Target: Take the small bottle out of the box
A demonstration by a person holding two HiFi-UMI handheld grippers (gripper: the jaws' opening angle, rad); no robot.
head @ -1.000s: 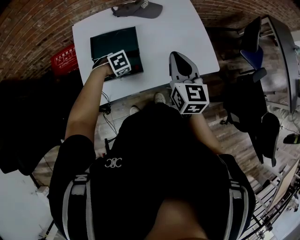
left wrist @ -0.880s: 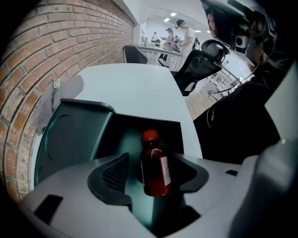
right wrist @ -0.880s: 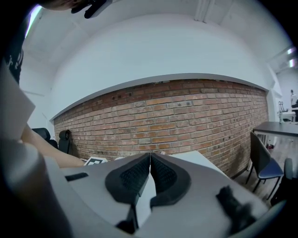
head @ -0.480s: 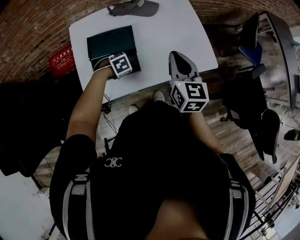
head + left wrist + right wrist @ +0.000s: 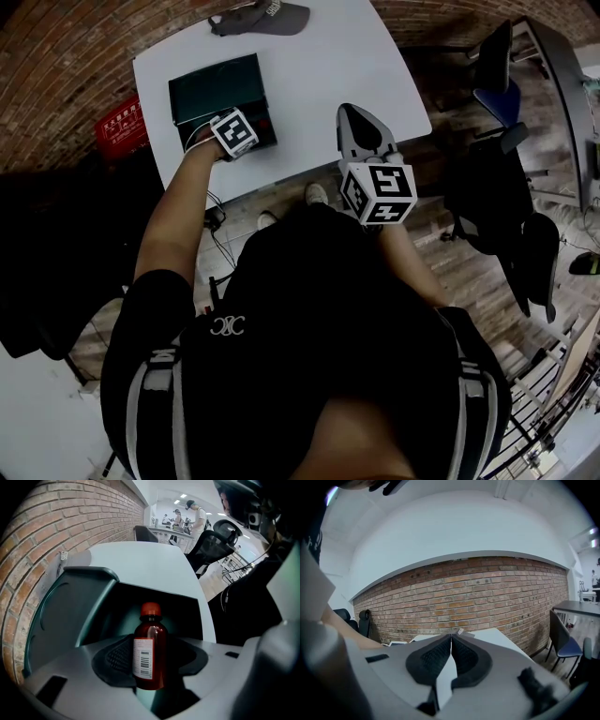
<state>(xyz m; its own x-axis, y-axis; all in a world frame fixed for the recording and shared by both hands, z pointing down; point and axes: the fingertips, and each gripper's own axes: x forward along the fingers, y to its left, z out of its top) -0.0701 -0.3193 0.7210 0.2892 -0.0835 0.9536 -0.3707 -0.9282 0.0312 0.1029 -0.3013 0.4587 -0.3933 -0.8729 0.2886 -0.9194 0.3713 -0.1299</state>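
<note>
Left gripper (image 5: 150, 657) sank lower into box (image 5: 61, 616) | jaws just narrowed, clamping small bottle (image 5: 150, 639) inside box | bottle's long axis follows jaws, red cap pointing away | right gripper (image 5: 450, 656) closed, empty

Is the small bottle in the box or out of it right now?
In the box. The left gripper view shows the small bottle down inside its dark cavity, walls around it, lid raised at left.

- Small amber plastic bottle with red cap (image 5: 151, 632): base hidden behind left gripper (image 5: 151, 644) pads. Jaws have just opened slightly and pad contact is indeterminable. Label print illegible.
- Dark grey fabric cap (image 5: 258, 16): clipped by top edge.
- Red plastic crate (image 5: 122, 127): lettering unreadable.
</note>
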